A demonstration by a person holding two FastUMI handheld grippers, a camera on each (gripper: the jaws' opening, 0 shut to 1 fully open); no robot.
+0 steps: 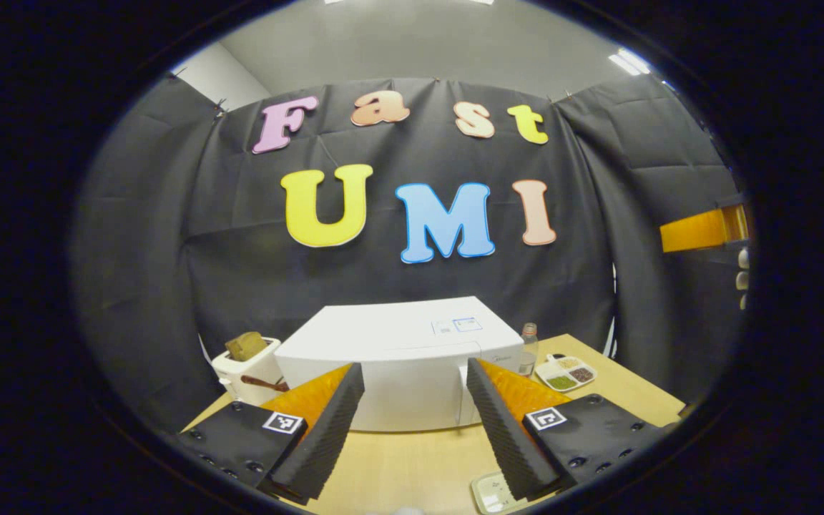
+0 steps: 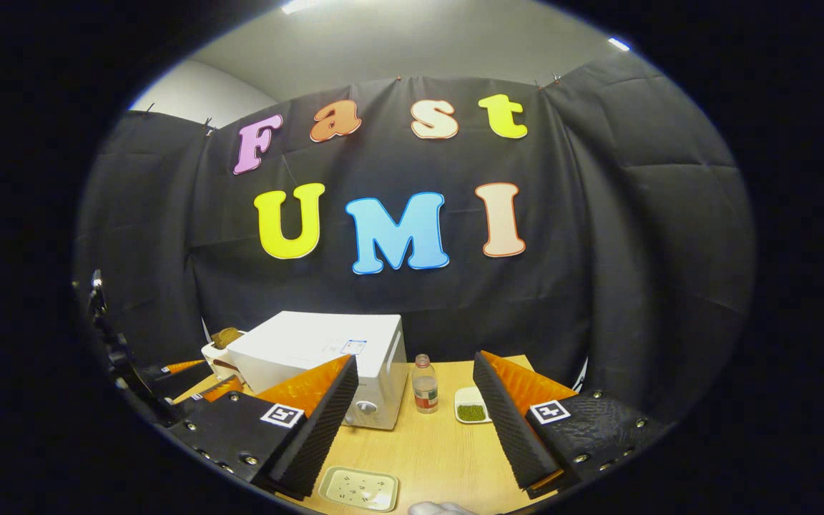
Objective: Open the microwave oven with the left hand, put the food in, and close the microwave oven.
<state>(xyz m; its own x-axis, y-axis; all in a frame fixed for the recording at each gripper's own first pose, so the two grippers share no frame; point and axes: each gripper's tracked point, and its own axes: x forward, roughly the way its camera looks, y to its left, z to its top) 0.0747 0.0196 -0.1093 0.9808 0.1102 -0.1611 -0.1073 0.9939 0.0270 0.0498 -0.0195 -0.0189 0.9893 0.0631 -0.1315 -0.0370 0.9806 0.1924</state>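
Ribbed pads face each other across a wide gap on our left hand-held gripper (image 1: 415, 422), gripping nothing; our right hand-held gripper (image 2: 419, 422) likewise stands spread and empty. Beyond both, on the wooden table (image 1: 412, 465), we list: white microwave oven (image 1: 401, 357), door closed; a toaster (image 1: 247, 368) at its left; a bottle (image 2: 424, 385); a divided dish (image 1: 566, 373); a small tray (image 2: 358, 488) nearest us.

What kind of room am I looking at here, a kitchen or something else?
Probably a mock kitchen staged in a recording booth, not a real one. A white box-shaped microwave oven and a white toaster holding brown bread sit on a light wooden table, but black cloth hangs behind them instead of walls.
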